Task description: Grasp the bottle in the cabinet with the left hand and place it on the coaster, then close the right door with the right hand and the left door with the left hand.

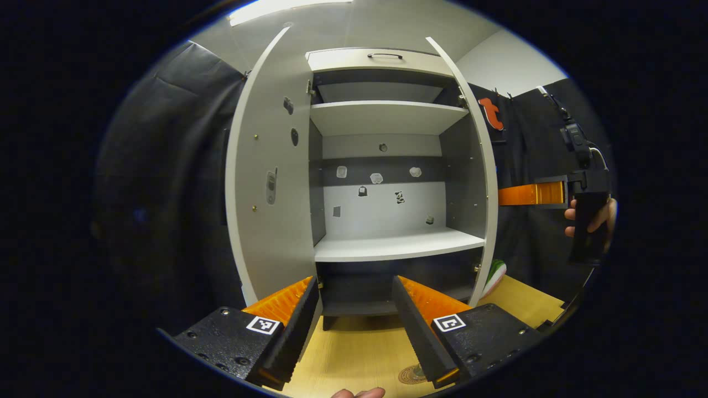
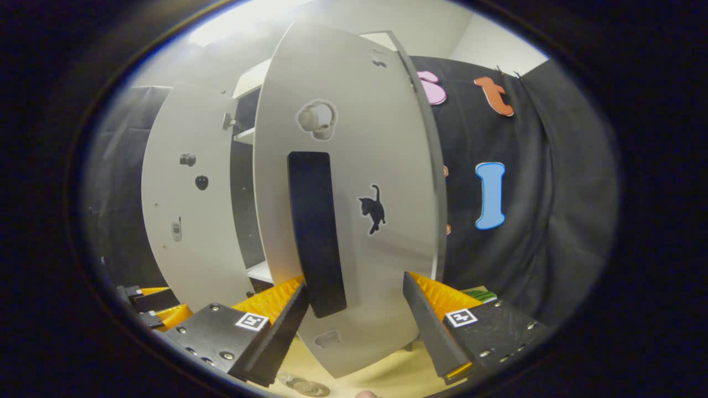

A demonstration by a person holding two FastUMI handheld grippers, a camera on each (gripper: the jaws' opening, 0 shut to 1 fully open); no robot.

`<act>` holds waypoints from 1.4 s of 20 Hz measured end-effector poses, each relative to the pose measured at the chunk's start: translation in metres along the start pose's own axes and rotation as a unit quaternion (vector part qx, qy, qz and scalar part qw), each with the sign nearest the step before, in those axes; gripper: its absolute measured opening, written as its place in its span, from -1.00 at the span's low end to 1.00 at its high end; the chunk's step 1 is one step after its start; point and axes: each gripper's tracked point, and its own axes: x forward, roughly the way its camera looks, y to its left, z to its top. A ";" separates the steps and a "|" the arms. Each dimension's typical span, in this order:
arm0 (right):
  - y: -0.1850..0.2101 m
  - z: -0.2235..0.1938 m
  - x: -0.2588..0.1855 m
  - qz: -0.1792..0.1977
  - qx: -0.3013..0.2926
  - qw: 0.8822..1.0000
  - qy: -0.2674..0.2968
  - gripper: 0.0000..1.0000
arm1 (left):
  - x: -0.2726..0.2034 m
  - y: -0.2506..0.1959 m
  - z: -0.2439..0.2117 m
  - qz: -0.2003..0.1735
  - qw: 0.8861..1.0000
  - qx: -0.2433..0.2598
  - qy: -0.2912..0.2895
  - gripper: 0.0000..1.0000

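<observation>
The grey cabinet [image 1: 387,243] stands with both doors swung out, and its shelves carry only small stickers on the back wall. My left gripper [image 1: 354,282] is open in front of the lower shelf, holding nothing. Low on the wooden table lies the round coaster [image 1: 412,375], partly behind a finger. The right door [image 2: 376,166] shows its outer face with a long black handle [image 2: 315,232]. My right gripper [image 2: 354,282] is open close to that face, its fingers apart on either side of the handle's lower end. Something clear and round [image 2: 307,387] sits at the bottom edge; I cannot tell what it is.
The left door [image 1: 265,182] hangs wide open. In the left gripper view, the right door [image 1: 482,182] is edge-on and a hand [image 1: 594,215] holds the right gripper [image 1: 531,194] beyond it. A green and white object [image 1: 496,273] lies on the table by the cabinet's right foot.
</observation>
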 end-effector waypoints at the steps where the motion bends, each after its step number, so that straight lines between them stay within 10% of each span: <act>1: 0.005 0.000 0.007 -0.004 -0.007 1.000 -0.002 1.00 | -0.001 0.008 -0.001 0.006 1.000 -0.001 0.000 0.72; 28: 0.066 -0.002 0.137 -0.100 -0.020 0.994 -0.031 1.00 | 0.000 0.202 0.053 0.077 0.996 -0.039 -0.030 0.71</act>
